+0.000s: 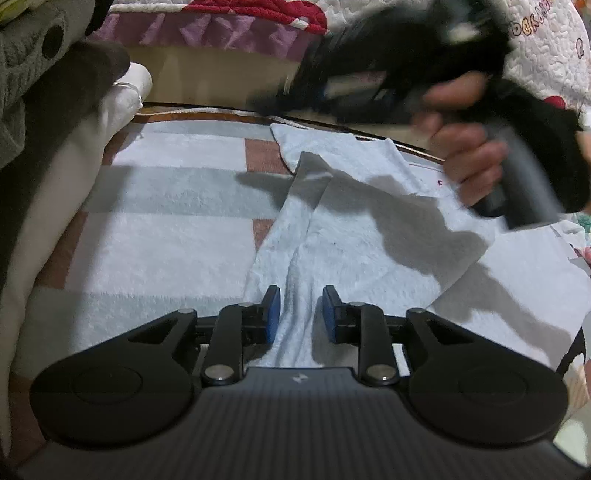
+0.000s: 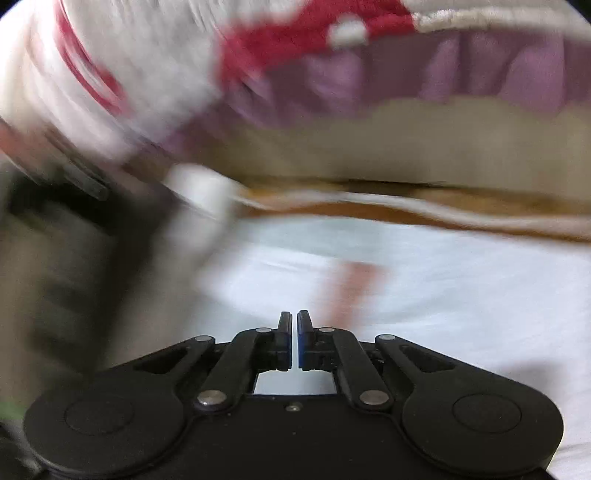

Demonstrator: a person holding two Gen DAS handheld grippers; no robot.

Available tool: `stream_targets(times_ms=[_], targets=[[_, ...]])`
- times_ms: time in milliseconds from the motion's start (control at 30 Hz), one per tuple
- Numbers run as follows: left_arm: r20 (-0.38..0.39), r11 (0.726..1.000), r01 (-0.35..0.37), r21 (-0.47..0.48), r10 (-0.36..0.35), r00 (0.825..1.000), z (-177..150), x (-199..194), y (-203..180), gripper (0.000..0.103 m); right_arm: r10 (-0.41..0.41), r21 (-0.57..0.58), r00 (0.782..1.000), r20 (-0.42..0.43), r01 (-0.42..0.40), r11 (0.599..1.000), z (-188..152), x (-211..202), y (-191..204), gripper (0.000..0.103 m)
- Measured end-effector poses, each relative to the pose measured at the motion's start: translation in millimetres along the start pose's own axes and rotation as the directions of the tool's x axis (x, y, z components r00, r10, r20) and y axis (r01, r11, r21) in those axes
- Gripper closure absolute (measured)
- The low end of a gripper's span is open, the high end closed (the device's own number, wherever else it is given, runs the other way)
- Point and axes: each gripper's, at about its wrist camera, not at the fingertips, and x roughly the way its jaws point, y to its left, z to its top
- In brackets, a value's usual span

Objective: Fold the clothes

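Presently, left gripper [image 1: 301, 312]: black linkage arms, blue-padded fingers [image 1: 272, 314] parted moderately, straddling a raised ridge of the pale blue terry-cloth garment [image 1: 369, 236]; whether the pads touch the cloth cannot be told, and nothing is clamped.

Right gripper [image 2: 294, 339]: fingers nearly closed, only a thin slit between the pads, nothing held. Its view is heavily motion-blurred. In the left wrist view it appears as a blurred black body held by a person's hand [image 1: 465, 155] above the garment's far right part.

Garment: spread across the checked white, grey and rust-brown towelling cover [image 1: 166, 229], one panel folded over with a long crease running toward the left gripper; shadows cross it.

Edges: brown-trimmed far border of the cover [image 1: 207, 112]; white cushion [image 1: 55, 184] along the left side; quilted white-and-red bedding with purple ruffle [image 1: 221, 33] beyond. Open cover lies left of the garment.
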Motion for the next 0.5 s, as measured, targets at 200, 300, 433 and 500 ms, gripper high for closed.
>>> stream_targets(times_ms=[200, 300, 433, 500], targets=[[0.006, 1.000, 0.028, -0.004, -0.028, 1.000, 1.8, 0.4, -0.1, 0.075, -0.039, 0.020, 0.994, 0.102, 0.037, 0.999, -19.2, -47.7, -18.1, 0.071], [0.009, 0.999, 0.045, -0.011, -0.045, 0.999, 3.5, 1.3, 0.1, 0.074, -0.210, -0.021, 0.969, 0.133, 0.214, 0.977, -38.9, -87.0, -40.4, 0.067], [0.000, 0.993, 0.095, -0.074, -0.096, 0.995, 16.2, 11.5, 3.9, 0.065, -0.290, 0.081, 0.955, 0.069, 0.284, 0.955, -73.1, -119.7, -87.1, 0.052], [0.000, 0.994, 0.086, -0.061, -0.086, 0.996, 24.5, 17.7, 0.6, 0.061, -0.285, 0.122, 0.957, 0.057, 0.276, 0.953, -84.4, -123.0, -100.9, 0.048]])
